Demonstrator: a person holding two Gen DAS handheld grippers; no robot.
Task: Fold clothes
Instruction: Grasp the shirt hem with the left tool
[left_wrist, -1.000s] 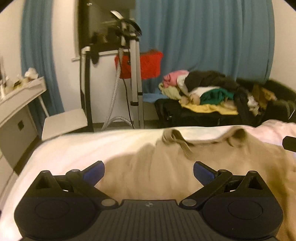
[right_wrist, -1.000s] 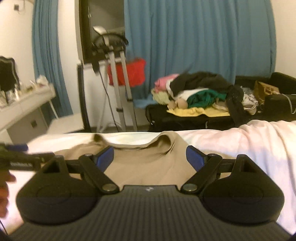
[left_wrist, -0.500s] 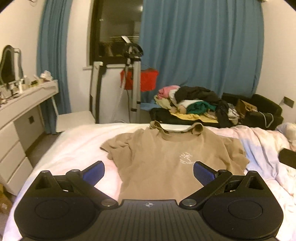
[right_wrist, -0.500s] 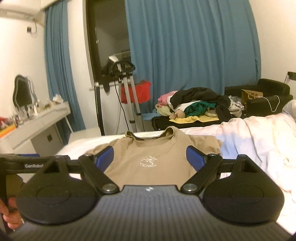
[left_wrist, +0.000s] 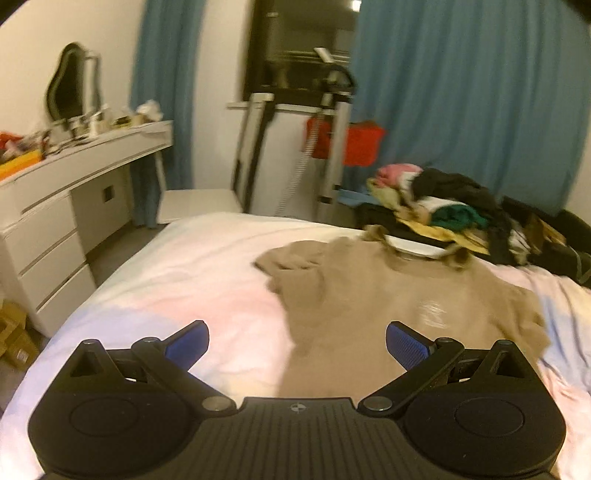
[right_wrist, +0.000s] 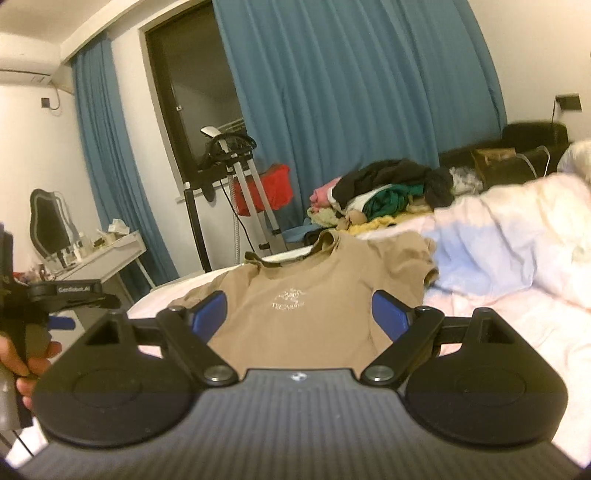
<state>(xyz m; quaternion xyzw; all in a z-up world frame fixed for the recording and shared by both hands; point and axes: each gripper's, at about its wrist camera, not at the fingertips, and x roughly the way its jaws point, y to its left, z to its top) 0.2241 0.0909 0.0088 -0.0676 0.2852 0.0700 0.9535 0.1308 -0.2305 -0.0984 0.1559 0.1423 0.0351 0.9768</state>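
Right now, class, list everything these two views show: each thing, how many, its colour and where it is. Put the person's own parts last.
T-shirt: one, tan with white chest print, spread flat on the bed.
Bed: one, pale sheet, under the T-shirt.
Duvet: one, white, bunched on the bed's right side.
Clothes pile: one, mixed pink, black, green, yellow, beyond the bed.
Curtains: blue, on the far wall.
Steamer stand: one, silver and black, by the window.
Red cloth: one, hanging on the stand.
Dresser: one, white, left of the bed.
Mirror: one, black-framed, on the dresser.
Left hand-held gripper: open, empty.
Right hand-held gripper: open, empty.
Hand: one, holding the left gripper.
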